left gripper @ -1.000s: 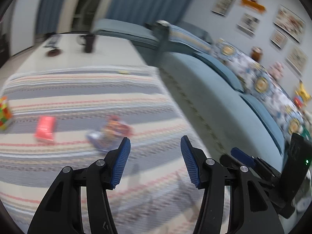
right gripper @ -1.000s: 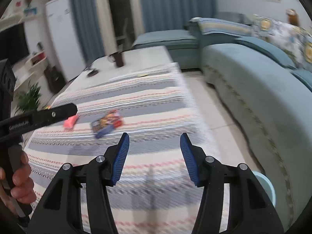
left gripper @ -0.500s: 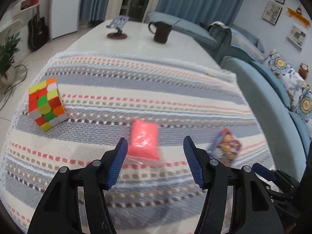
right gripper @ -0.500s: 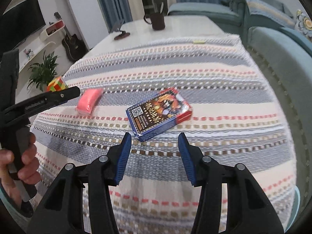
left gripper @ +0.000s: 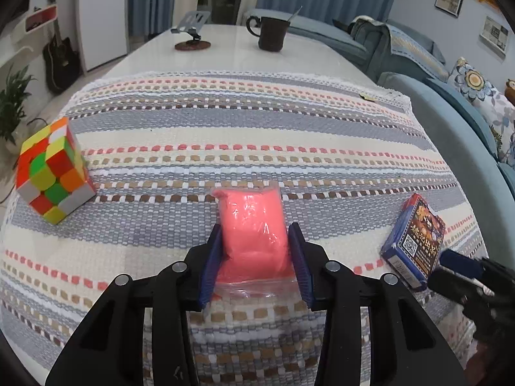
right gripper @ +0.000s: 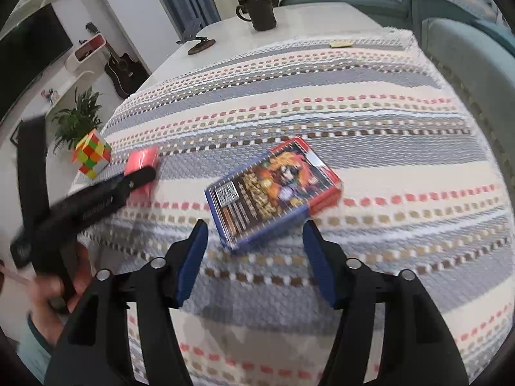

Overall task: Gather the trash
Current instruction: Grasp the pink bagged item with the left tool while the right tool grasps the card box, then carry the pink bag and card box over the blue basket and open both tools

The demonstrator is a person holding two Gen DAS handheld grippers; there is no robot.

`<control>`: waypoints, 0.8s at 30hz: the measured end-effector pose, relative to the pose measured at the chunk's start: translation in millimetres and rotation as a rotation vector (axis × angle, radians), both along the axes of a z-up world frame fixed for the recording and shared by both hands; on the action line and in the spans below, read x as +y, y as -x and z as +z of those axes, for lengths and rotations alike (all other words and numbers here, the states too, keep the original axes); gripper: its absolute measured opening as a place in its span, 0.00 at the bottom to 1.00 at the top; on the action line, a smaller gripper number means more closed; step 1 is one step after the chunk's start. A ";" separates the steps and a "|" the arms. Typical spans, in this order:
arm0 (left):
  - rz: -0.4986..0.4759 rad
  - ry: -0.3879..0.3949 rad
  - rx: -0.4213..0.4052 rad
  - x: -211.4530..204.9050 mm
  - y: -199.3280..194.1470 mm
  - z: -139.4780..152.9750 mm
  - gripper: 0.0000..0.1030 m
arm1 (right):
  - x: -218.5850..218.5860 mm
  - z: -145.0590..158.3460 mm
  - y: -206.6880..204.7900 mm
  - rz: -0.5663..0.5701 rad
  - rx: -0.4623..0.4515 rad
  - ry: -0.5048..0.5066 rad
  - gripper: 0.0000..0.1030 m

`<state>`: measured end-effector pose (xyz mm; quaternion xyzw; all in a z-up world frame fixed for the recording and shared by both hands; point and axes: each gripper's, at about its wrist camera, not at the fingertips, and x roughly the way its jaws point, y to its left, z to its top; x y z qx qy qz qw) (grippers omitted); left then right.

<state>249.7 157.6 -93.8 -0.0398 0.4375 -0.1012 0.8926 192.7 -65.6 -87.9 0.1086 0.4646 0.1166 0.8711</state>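
A pink plastic-wrapped packet (left gripper: 251,212) lies on the striped tablecloth (left gripper: 241,122). My left gripper (left gripper: 255,234) straddles its near half, jaws closing, both blue pads touching its sides. The right wrist view shows that gripper (right gripper: 141,173) as a dark bar across the packet (right gripper: 143,157), held by a person's hand. A blue and red printed card box (right gripper: 273,186) lies flat, its near corner just ahead of my right gripper (right gripper: 255,228). The right jaws are opening and no pad touches the box. The box (left gripper: 415,241) also shows at the right of the left wrist view.
A colourful puzzle cube (left gripper: 51,170) stands at the cloth's left edge. A dark mug (left gripper: 270,33) and a phone stand (left gripper: 192,32) sit on the bare far tabletop. A small yellow scrap (left gripper: 368,97) lies at the cloth's far right. A blue sofa (left gripper: 450,122) runs along the right.
Both grippers have come down and forward over the table. The left one reached the pink packet and narrowed onto it. The right one closed in on the card box and spread wider.
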 end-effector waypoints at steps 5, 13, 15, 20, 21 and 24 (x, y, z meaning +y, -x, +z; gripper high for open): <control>0.010 0.013 -0.014 2.1 2.1 1.6 0.37 | 8.4 -5.8 -23.9 -0.016 0.020 -0.031 0.67; 0.022 0.040 -0.021 7.6 1.7 1.6 0.37 | 20.1 -7.1 -64.6 -0.083 0.042 -0.068 0.71; 0.020 0.035 -0.026 6.8 1.2 1.8 0.37 | 23.1 -7.0 -74.0 -0.114 0.048 -0.059 0.74; 0.000 0.002 -0.047 -1.3 4.6 3.4 0.36 | 48.9 -8.3 -86.0 -0.150 0.039 0.106 0.74; -0.004 -0.003 -0.052 -2.0 5.1 4.0 0.36 | 57.6 -9.7 -84.9 -0.146 0.028 0.173 0.73; -0.013 -0.017 -0.057 -4.9 5.2 4.5 0.36 | 66.7 -13.5 -77.4 -0.129 -0.016 0.268 0.68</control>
